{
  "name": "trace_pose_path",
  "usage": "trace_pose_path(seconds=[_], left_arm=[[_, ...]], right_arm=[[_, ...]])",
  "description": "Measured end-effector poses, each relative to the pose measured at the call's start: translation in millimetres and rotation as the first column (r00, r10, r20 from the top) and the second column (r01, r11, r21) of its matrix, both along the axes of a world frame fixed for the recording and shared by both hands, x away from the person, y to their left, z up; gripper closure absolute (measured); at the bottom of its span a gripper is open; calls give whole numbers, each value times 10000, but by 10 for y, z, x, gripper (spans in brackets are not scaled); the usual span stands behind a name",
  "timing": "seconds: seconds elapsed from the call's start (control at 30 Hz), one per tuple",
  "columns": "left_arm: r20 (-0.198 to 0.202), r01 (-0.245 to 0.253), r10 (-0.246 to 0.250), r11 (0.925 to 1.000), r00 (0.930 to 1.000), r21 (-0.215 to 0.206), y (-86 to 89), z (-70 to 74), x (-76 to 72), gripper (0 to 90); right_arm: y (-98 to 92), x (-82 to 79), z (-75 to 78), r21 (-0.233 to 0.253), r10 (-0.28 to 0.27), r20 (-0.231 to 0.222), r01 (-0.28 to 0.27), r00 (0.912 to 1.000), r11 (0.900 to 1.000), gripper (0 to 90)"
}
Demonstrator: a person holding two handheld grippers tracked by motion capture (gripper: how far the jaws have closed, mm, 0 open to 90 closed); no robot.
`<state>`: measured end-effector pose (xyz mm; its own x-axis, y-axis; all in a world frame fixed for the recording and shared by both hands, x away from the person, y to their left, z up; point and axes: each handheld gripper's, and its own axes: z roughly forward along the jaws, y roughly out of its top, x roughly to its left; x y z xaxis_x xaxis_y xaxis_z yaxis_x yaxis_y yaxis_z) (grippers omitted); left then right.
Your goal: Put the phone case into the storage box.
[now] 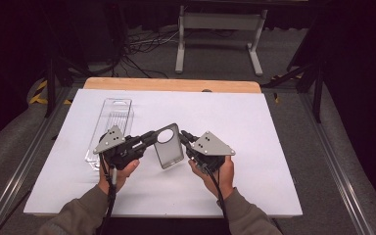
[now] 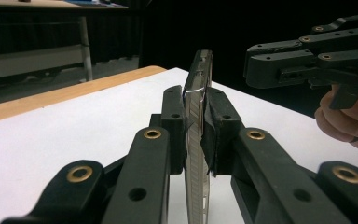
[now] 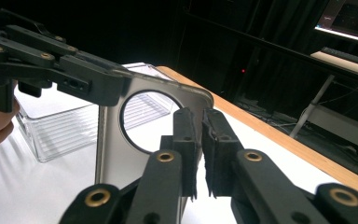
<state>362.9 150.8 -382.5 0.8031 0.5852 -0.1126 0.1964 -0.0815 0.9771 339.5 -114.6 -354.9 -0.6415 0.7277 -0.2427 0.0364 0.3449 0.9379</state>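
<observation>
Looking down from the high view, a person at a white table held a gripper in each hand, the left gripper gripping the upper left edge of a smoky translucent phone case raised off the table, its round camera hole near the top. The right gripper sat just beside the case's right edge; whether it touched could not be told from above. A clear plastic tray lay on the table to the left, behind the left hand. From the left gripper view, the case appeared edge-on, pinched between that gripper's two jaws, with the right gripper hovering to the side above a hand. From the right gripper view, its own jaws stood narrowly parted, a slim gap between them, just in front of the case, not gripping it, while the left gripper clamped the case's top edge and the ribbed tray sat beyond.
</observation>
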Motion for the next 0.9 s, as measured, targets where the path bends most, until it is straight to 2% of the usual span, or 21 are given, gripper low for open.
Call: trace_pose_path(seconds=[0.57,0.8,0.9], left_arm=[[542,80,-105,9989,9985,466,15,52,-63,800],[697,90,-130,9982,9975,585,20,70,-93,801],[738,106,-153,9979,9972,640,33,81,-103,801]], right_arm=[[-212,-53,-21,138,121,-63,-121,9999,9998,642],[-281,-79,-74,-57,255,-72,-255,9996,9997,579],[-303,-95,-90,-221,327,56,-326,9994,9992,559]])
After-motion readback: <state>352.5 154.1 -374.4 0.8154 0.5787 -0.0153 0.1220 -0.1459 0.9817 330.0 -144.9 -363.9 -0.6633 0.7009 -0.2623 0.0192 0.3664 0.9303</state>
